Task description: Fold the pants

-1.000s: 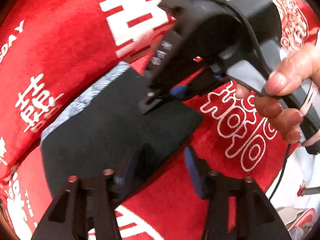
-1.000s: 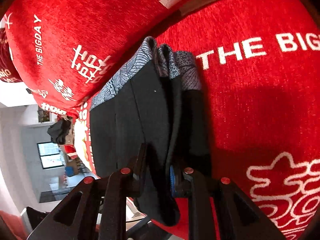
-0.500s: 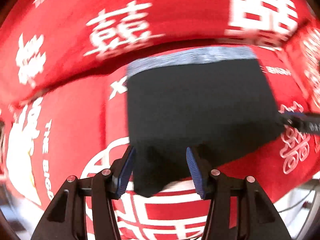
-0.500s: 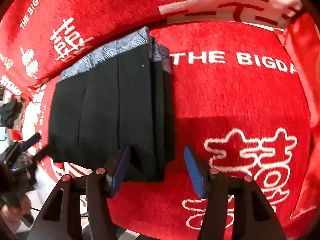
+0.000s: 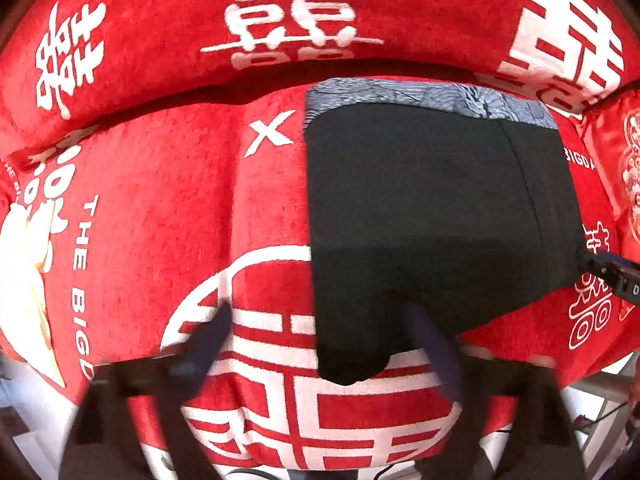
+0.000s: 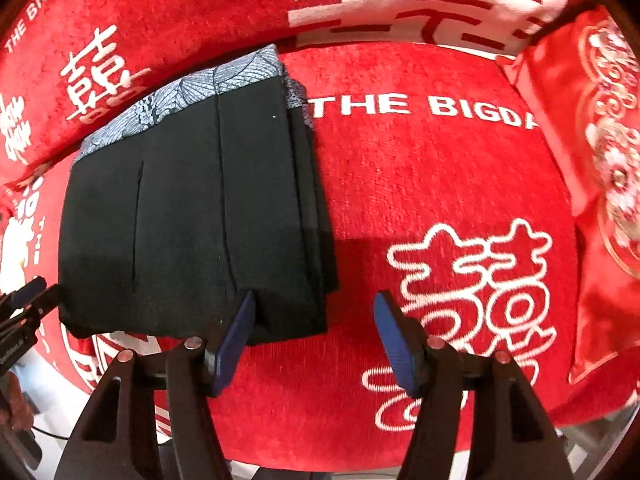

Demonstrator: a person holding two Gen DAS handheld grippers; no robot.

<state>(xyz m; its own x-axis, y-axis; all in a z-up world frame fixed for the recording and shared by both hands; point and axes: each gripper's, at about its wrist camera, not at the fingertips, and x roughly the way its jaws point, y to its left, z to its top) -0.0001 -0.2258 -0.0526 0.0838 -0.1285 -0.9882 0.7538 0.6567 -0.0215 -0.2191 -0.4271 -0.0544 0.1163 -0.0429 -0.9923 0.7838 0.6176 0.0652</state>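
I see the folded pants [image 6: 192, 216] flat on the red cushion [image 6: 420, 184]. Left gripper [image 5: 328, 344], blurred, apparently wide after opening; right gripper [image 6: 316, 340] fingers just opened, gripping nothing.

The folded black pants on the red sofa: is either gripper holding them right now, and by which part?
Neither. The left gripper and the right gripper have just been opening and grip nothing; the pants lie free on the sofa cover.

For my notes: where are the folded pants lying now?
The pants lie on the red seat cushion, left of centre in the right wrist view, waistband against the back cushion.
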